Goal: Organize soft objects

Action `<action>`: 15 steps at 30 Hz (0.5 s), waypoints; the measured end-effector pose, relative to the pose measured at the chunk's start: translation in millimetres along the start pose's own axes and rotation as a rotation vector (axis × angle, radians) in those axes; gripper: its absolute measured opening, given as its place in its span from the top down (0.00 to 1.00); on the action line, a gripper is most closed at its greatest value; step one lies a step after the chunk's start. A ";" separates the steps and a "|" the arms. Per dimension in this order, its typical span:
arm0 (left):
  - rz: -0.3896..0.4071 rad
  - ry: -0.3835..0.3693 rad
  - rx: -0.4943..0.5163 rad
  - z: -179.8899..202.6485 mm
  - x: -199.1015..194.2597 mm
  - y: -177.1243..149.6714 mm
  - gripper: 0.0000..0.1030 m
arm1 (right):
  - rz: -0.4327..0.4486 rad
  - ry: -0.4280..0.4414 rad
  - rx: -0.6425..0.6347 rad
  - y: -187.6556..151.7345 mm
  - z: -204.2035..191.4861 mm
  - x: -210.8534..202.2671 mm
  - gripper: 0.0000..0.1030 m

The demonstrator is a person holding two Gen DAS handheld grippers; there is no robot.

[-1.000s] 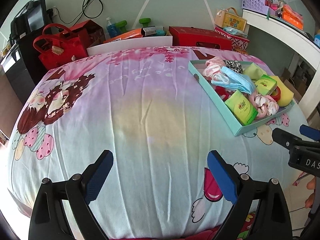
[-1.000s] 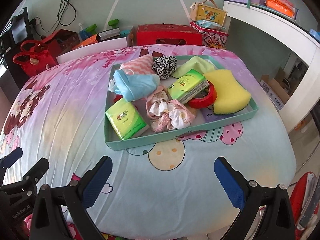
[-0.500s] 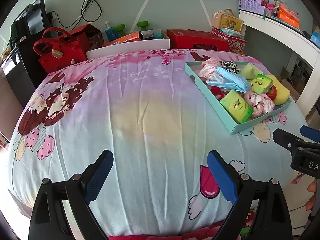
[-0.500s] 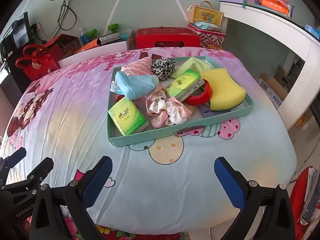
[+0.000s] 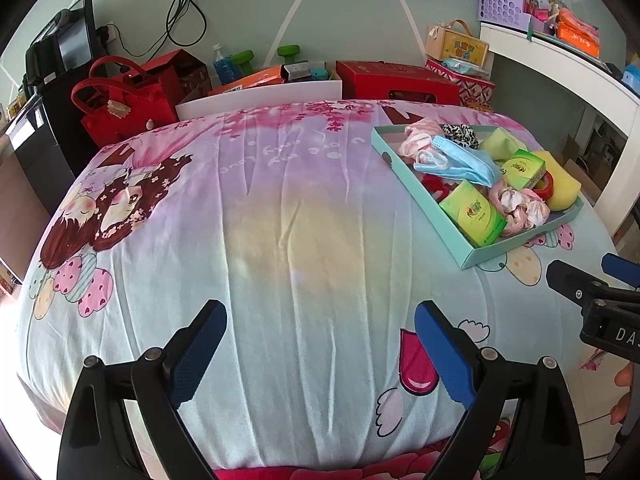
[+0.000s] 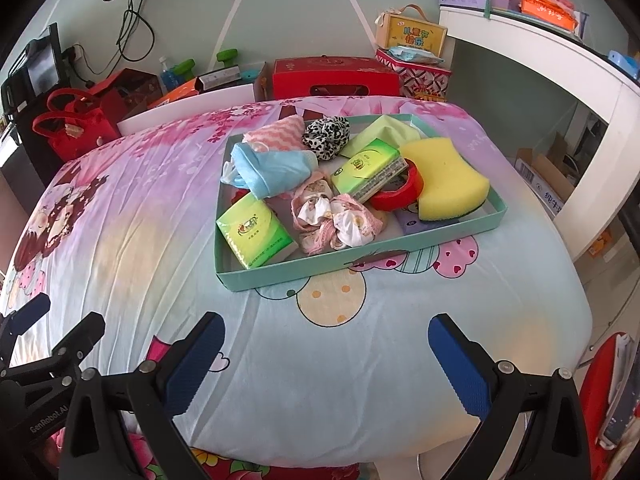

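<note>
Since the earlier frames both grippers are seen drawn back from the bed, so that the tray (image 6: 332,272) appears farther off and more of the floral bedsheet (image 5: 280,240) is shown. Nothing is held by the left gripper (image 5: 320,344); its blue-padded fingers (image 5: 196,352) are spread wide above bare sheet, and the tray is seen well ahead and to their right. The right gripper (image 6: 326,360) is likewise held wide apart and unloaded, its fingers (image 6: 460,368) hovering over the near edge of the bed, with the tray lying ahead between them, well apart from the tips. Inside the tray a green tissue pack (image 6: 256,236) is placed at the near left corner, a pink lace bundle (image 6: 336,220) beside it, a blue face mask (image 6: 272,168) behind, and a second tissue pack (image 6: 368,168) leaning on a red tape roll (image 6: 400,192). A yellow sponge (image 6: 448,180) is set at the right side, and a leopard scrunchie (image 6: 326,136) at the back.
</note>
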State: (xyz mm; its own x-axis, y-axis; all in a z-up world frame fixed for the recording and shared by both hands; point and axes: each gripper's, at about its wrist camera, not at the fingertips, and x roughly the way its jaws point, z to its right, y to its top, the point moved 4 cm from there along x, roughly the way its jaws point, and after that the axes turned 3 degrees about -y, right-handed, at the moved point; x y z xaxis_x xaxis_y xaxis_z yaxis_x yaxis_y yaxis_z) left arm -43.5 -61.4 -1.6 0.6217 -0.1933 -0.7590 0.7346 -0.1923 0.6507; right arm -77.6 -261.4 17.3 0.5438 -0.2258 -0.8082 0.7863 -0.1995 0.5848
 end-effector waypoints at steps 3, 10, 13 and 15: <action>0.000 0.004 -0.003 -0.6 -0.3 0.0 0.08 | 0.000 -0.002 0.001 0.1 -0.1 -0.3 0.00; -0.001 0.011 -0.008 -1.7 0.5 0.1 0.08 | 0.002 -0.005 0.007 -0.8 1.9 -0.7 0.00; 0.001 0.009 -0.010 -1.4 0.0 -0.3 0.08 | 0.000 -0.005 0.007 -1.2 2.1 -0.4 0.00; 0.001 0.008 -0.009 -1.1 -0.1 -0.6 0.08 | 0.000 -0.004 0.007 -1.4 1.9 -0.4 0.00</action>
State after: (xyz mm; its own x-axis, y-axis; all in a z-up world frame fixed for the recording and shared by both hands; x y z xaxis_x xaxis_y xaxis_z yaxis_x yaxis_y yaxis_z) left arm -43.7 -60.2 -1.9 0.6250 -0.1854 -0.7583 0.7362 -0.1831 0.6515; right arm -79.5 -262.9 16.9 0.5424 -0.2291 -0.8083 0.7844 -0.2064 0.5849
